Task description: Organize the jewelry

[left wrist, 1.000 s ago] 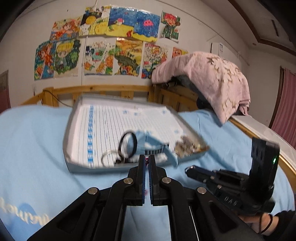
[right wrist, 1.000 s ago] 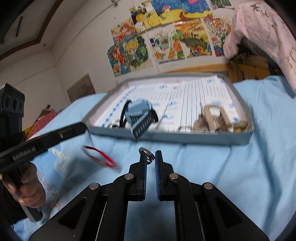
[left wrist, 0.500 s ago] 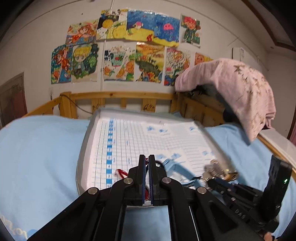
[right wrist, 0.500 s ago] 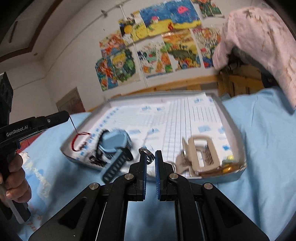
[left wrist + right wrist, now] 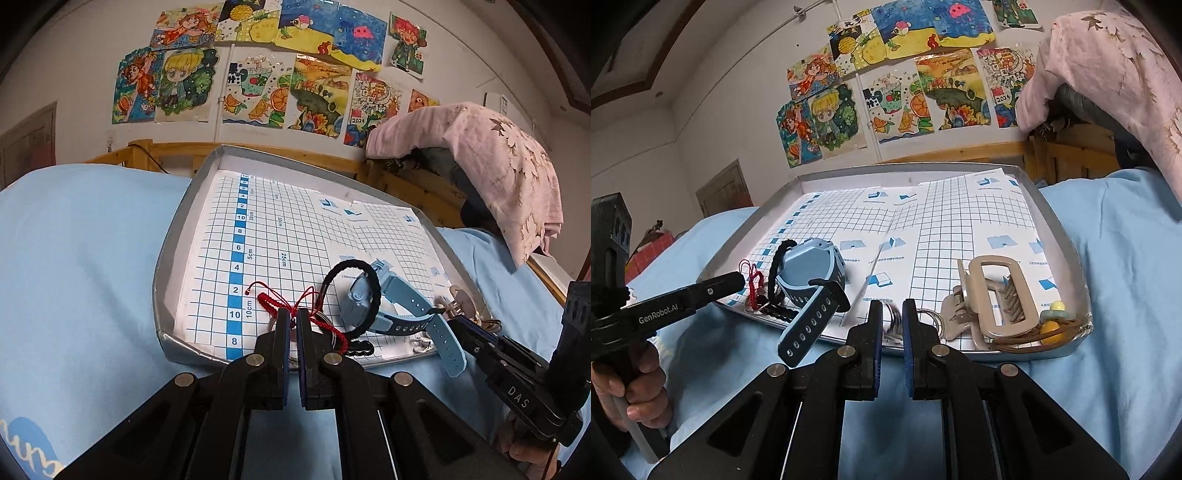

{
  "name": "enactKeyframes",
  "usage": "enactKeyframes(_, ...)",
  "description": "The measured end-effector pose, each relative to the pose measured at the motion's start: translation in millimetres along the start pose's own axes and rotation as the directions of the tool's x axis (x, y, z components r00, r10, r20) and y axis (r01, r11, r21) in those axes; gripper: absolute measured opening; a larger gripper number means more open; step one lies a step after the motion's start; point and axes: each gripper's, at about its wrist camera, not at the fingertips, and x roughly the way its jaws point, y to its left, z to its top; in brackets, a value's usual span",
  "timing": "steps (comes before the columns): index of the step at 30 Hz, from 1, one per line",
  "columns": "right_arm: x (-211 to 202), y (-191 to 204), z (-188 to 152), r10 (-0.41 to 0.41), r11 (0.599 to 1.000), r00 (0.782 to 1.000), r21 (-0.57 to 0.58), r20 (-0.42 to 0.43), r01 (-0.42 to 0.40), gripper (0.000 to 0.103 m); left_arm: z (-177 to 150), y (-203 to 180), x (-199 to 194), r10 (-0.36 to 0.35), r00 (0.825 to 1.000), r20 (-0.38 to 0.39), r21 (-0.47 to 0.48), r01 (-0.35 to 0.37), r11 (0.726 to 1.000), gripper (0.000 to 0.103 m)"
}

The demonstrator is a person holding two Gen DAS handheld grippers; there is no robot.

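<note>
Grey metal tray (image 5: 173, 258) now carries the red cord bracelet (image 5: 280, 306) at its near edge, brought in from outside. Left gripper (image 5: 291, 321) stays nearly closed on its cord; right gripper (image 5: 890, 317), slightly parted, has loosed the key rings (image 5: 894, 317) inside.

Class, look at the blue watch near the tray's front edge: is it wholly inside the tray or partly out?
Partly out. The blue watch has its body on the grid paper, but one strap end hangs over the tray's front rim above the blue bedsheet.
</note>
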Motion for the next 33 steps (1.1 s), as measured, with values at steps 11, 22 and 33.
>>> enactKeyframes(11,-11,3,0,-0.023,1.0,0.999,-0.02,0.037,0.023,0.038,0,-5,-16,0.015,0.999,0.035,0.022,-0.016,1.0,0.04)
enactKeyframes(22,-67,25,17,-0.065,0.993,0.986,-0.086,0.153,0.079,0.064,6,-10,-96,0.07,0.979,0.193,0.002,-0.071,0.997,0.101)
enactKeyframes(33,-170,65,37,-0.066,0.992,0.956,-0.083,0.287,0.093,0.101,-8,-10,-214,0.058,0.942,0.331,-0.049,-0.044,0.998,0.103)
